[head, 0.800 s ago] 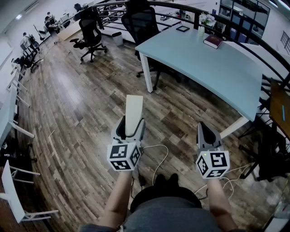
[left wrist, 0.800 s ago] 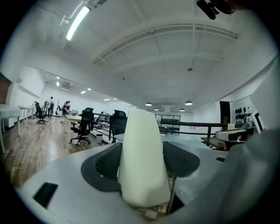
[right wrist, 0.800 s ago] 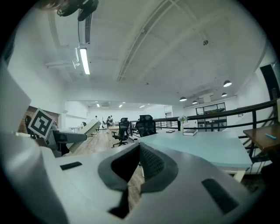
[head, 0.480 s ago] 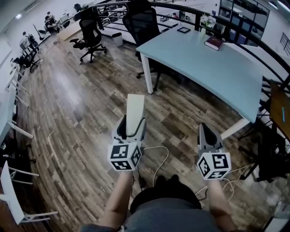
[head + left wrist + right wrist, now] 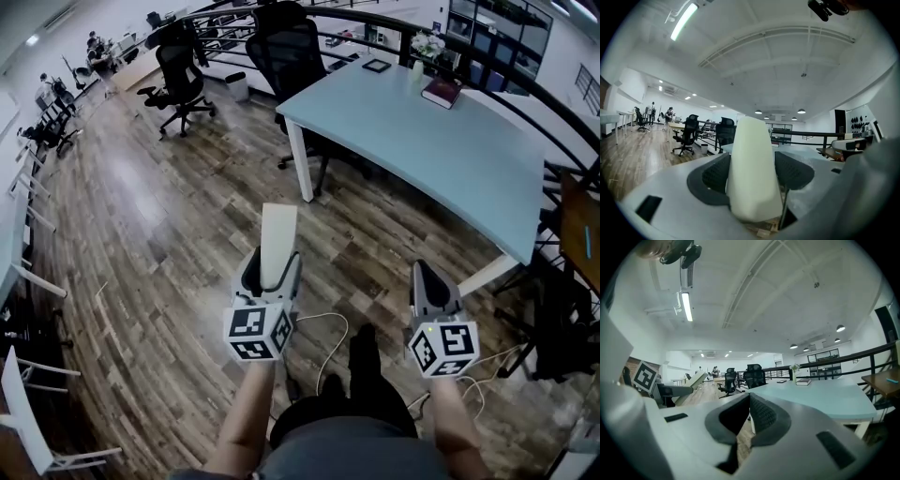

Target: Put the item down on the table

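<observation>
A long cream-white block (image 5: 278, 234) sticks forward out of my left gripper (image 5: 273, 261), which is shut on it; in the left gripper view the block (image 5: 752, 168) fills the gap between the two dark pads (image 5: 713, 174). My right gripper (image 5: 429, 281) is level beside it, shut and holding nothing; its pads (image 5: 761, 414) meet at the front. The pale blue table (image 5: 422, 131) stands ahead and to the right, beyond both grippers. In the right gripper view the tabletop (image 5: 825, 397) lies a short way ahead at about jaw height.
On the table's far end lie a dark red book (image 5: 441, 87), a small black frame (image 5: 378, 61) and a vase of flowers (image 5: 427, 42). Black office chairs (image 5: 291, 52) stand behind it. A railing (image 5: 525, 80) curves along the right. A white cable (image 5: 330, 333) lies on the wooden floor.
The view has moved a little closer to the table, and one of the person's legs has stepped forward between the grippers. Both grippers keep their grip and pose.
</observation>
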Demonstrator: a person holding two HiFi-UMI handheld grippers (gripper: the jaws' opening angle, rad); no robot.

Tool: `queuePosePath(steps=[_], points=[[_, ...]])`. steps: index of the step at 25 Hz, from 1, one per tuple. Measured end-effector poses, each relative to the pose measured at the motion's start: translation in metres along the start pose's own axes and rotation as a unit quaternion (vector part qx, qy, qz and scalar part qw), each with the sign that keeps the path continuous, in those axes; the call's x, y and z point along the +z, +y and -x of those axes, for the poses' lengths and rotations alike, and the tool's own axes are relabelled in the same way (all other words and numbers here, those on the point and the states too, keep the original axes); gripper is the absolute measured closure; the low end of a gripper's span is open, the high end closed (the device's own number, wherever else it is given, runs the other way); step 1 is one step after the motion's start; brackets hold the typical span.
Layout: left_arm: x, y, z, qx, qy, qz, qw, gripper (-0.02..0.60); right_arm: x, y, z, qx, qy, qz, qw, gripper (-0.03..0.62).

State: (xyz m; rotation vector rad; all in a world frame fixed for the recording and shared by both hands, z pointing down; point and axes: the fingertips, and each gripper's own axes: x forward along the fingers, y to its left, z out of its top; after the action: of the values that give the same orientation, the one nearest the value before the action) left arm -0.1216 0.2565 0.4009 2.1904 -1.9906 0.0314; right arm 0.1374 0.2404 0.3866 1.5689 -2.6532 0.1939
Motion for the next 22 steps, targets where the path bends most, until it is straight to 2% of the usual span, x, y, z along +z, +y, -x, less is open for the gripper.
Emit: queuePosePath(steps=[11,17,22], points=[[0.010,0.008,-0.108,0.021,0.000,0.005,0.9998,0.276,0.017,-0.059,-0.100,0.022,-0.007,-0.005,1.000,0.591],[0.020,0.000,-0.172,0.028,0.003,0.004,0.9996,0.276,0.030,-0.102,-0.151,0.027,-0.006,-0.006,1.000,0.591],[0.023,-0.005,-0.207,0.035,0.001,0.003,0.9994,0.276,0.029,-0.125,-0.181,0.036,-0.003,-0.009,0.999,0.591]])
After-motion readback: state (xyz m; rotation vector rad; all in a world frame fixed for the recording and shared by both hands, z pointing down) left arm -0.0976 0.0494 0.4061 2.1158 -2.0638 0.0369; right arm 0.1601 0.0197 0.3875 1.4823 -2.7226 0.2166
